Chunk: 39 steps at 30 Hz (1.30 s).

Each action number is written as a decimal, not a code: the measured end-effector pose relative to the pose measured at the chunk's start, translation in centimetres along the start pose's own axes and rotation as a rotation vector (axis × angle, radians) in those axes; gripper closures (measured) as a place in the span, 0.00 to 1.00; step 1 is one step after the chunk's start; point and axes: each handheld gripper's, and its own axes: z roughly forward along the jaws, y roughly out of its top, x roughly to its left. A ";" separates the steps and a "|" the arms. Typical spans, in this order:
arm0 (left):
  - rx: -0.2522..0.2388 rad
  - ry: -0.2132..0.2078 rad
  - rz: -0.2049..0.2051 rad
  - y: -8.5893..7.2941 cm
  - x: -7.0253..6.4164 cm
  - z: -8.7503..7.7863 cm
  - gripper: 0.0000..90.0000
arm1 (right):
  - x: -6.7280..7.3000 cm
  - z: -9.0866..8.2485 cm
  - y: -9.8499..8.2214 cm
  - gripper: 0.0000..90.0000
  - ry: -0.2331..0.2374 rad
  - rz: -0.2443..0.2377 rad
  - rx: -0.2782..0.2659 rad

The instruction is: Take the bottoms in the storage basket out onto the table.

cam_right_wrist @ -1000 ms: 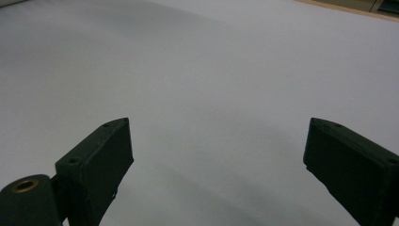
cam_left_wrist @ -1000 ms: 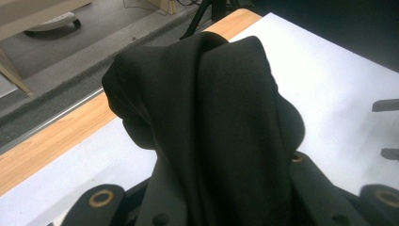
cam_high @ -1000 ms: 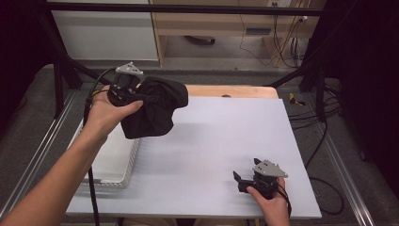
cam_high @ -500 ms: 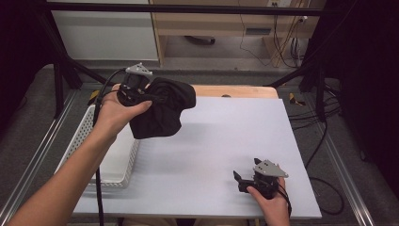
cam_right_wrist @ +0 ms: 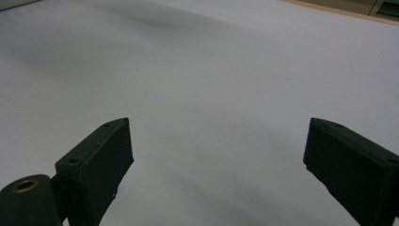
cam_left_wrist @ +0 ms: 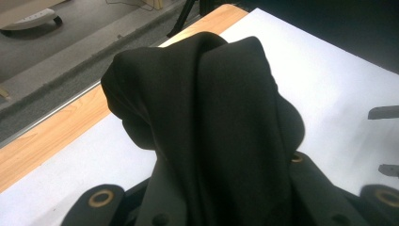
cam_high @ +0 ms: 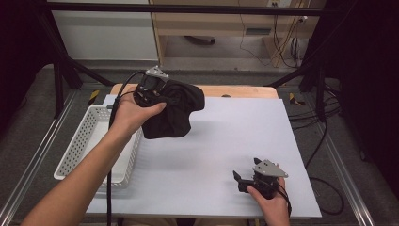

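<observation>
While the left gripper [cam_high: 157,92] clamps a bunched, matte black cloth [cam_high: 174,113] above the smooth white table [cam_high: 226,141], beside a perforated white basket [cam_high: 87,136], the right gripper [cam_high: 244,181] rests open-jawed, empty.

I see grey floor [cam_high: 226,66] upper centre | white cabinet [cam_high: 103,33] upper left | cables [cam_high: 287,28] upper right

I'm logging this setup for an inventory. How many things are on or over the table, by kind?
Black cloth: 1
White basket: 1
Hand-held gripper: 2, left and right
Total: 4
</observation>
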 end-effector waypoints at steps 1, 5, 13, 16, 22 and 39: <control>0.000 0.000 0.000 0.0 0.0 0.0 0.82 | 0.0 0.0 0.0 0.10 0.000 0.000 0.000; -0.001 -0.011 0.001 0.2 -0.5 1.0 0.82 | 0.2 0.2 0.1 0.10 0.008 -0.007 0.002; -0.007 -0.034 0.000 0.7 -1.7 2.7 0.82 | 0.4 0.3 0.3 0.10 0.011 -0.012 -0.005; -0.012 -0.045 -0.001 0.8 -2.1 3.3 0.82 | 0.4 0.4 0.2 0.10 0.010 -0.015 0.004; -0.005 -0.053 0.005 1.0 -2.7 4.8 0.82 | 0.2 0.3 0.2 0.10 0.005 -0.005 0.001; 0.012 -0.083 0.014 1.0 -3.9 9.1 0.82 | 0.2 0.7 0.1 0.10 0.018 -0.012 0.012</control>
